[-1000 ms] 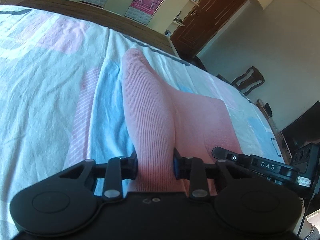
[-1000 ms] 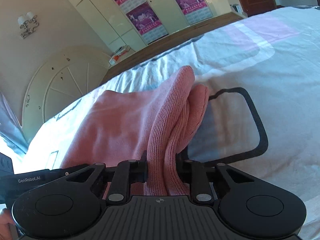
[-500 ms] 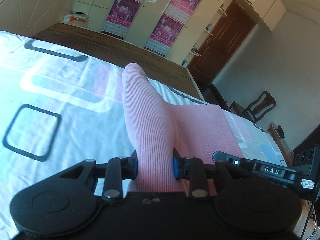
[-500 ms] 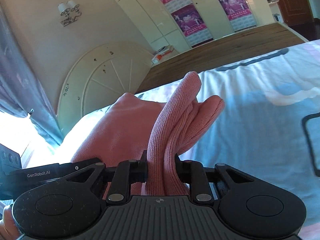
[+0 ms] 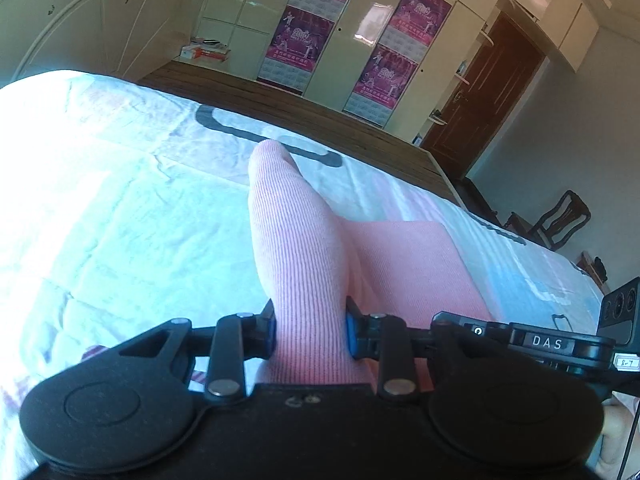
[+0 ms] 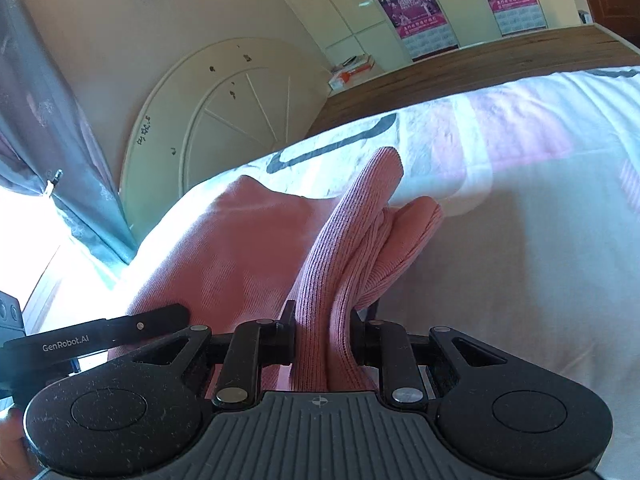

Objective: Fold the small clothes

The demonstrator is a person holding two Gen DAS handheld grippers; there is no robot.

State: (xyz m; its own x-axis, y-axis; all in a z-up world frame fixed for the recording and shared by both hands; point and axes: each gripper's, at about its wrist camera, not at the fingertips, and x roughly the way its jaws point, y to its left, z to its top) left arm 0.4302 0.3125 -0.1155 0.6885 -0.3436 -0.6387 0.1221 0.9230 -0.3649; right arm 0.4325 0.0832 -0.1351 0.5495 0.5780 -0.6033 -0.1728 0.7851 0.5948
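A pink ribbed knit garment (image 5: 296, 248) hangs between both grippers above the bed. My left gripper (image 5: 310, 328) is shut on a bunched ribbed edge of it, which sticks up past the fingers; the rest (image 5: 416, 264) spreads flat to the right. In the right wrist view my right gripper (image 6: 322, 334) is shut on another bunched ribbed edge of the garment (image 6: 352, 232), whose smooth body (image 6: 224, 248) stretches off to the left. The other gripper's black body (image 6: 100, 336) shows at the left edge there.
The bed (image 5: 120, 208) carries a white sheet with pale blue and pink blocks and dark outlines. Beyond it lie a wooden footboard (image 5: 320, 116), wardrobes with magenta posters (image 5: 304, 36), a dark door (image 5: 484, 96), a chair (image 5: 560, 216) and a white headboard (image 6: 224, 112).
Both grippers have swept sideways over the bed with the pink garment held between them. The background has shifted toward the headboard and wardrobes. Both grips are unchanged.
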